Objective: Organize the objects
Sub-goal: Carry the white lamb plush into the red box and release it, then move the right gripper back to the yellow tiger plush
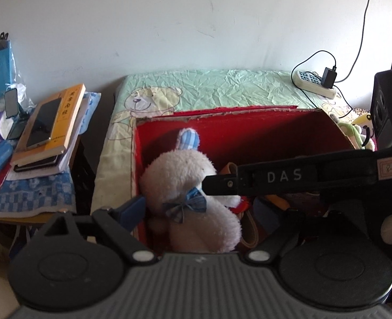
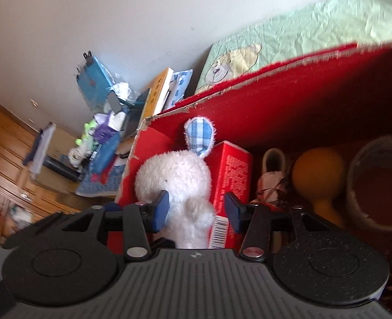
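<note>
A white plush rabbit (image 1: 188, 188) with a blue plaid ear and bow lies inside the red cardboard box (image 1: 262, 130), against its left wall. My left gripper (image 1: 201, 212) hangs open over the box. Its left finger (image 1: 132, 210) is by the box's left wall, and its right finger is mostly hidden in shadow. The black body of the right tool (image 1: 283, 176), marked DAS, reaches in from the right to the rabbit's neck. In the right wrist view, my right gripper (image 2: 196, 210) stands open around the rabbit (image 2: 180, 178), and the right pad (image 2: 233, 210) is clear of the fur.
The box (image 2: 289, 98) also holds a red carton (image 2: 231, 175), an orange bulb-shaped thing (image 2: 318, 175), a tape roll (image 2: 376, 183) and a small white item. It rests on a bed with a green bear sheet (image 1: 222, 87). A power strip (image 1: 315, 82) lies by the wall. Stacked books with a phone (image 1: 50, 125) are on the left.
</note>
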Demonstrator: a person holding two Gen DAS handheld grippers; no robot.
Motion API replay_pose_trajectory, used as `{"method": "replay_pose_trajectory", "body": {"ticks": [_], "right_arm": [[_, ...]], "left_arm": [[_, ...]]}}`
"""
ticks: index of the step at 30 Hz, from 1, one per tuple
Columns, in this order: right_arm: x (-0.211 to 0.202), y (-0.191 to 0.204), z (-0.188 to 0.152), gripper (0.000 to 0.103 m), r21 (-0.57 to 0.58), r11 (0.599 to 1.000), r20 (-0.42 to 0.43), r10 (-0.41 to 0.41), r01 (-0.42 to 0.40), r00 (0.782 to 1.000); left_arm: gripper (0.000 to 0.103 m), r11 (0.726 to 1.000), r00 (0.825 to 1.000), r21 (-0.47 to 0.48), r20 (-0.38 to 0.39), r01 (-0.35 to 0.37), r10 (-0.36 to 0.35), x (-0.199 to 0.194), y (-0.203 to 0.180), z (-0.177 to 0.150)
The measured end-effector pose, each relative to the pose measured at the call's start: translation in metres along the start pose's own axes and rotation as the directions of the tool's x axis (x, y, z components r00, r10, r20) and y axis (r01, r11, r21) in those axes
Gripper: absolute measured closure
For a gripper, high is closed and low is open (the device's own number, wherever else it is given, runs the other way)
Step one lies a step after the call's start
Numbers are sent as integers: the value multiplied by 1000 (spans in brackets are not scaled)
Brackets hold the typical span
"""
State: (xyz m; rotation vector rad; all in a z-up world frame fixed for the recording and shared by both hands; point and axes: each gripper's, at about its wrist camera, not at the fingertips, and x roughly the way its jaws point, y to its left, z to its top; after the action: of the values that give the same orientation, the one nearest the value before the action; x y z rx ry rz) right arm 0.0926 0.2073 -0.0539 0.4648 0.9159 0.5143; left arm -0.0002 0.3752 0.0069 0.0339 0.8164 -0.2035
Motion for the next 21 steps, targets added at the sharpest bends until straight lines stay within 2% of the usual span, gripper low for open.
{"method": "replay_pose_trajectory", "body": {"ticks": [4, 6, 12, 21], "right_arm": [[-8, 0, 1, 50, -25, 1000, 22, -17, 18, 1000], [-12, 3, 3, 48, -53, 997, 32, -51, 53, 998], [-38, -2, 10, 45, -140, 984, 69, -103, 112, 992], [-107, -38, 20, 44, -205, 963, 142, -150, 177, 978]], "left_arm": [[14, 1000, 1000, -2, 13, -10, 10, -7, -5, 2], [14, 1000, 1000, -5, 19, -19, 19, -11, -10, 4], [14, 998, 998, -16, 41, -54, 55, -21, -38, 9], [13, 999, 995, 10, 92, -47, 45, -27, -119, 22]]}}
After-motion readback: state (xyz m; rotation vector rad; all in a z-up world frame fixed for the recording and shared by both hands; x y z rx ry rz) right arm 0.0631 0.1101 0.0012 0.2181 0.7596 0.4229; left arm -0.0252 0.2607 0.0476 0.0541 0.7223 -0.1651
